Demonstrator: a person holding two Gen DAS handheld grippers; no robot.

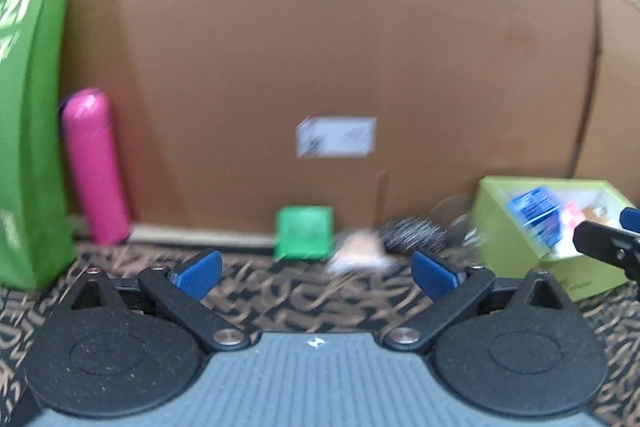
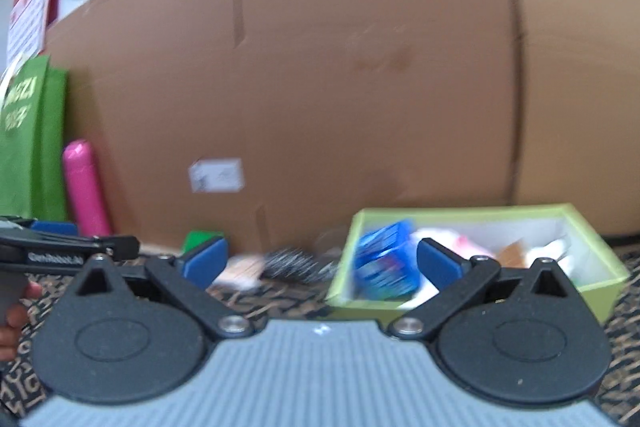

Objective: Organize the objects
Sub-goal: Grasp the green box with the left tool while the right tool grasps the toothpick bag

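Left wrist view: the left gripper (image 1: 316, 273) has its blue fingers (image 1: 198, 273) spread wide apart with nothing between them. Beyond them on the patterned surface (image 1: 280, 303) lie a green packet (image 1: 305, 233) and a dark brush (image 1: 414, 235); the lime-green box (image 1: 504, 227) sits past the right finger.

Right wrist view: the right gripper (image 2: 322, 263) is also wide apart and empty. The lime-green box (image 2: 352, 303), holding a blue package (image 2: 384, 261), lies just beyond the right finger (image 2: 438, 263).

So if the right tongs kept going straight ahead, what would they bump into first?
Probably the lime-green box: its near wall and the blue packet inside sit right between the open right tongs. The blur makes depth uncertain.
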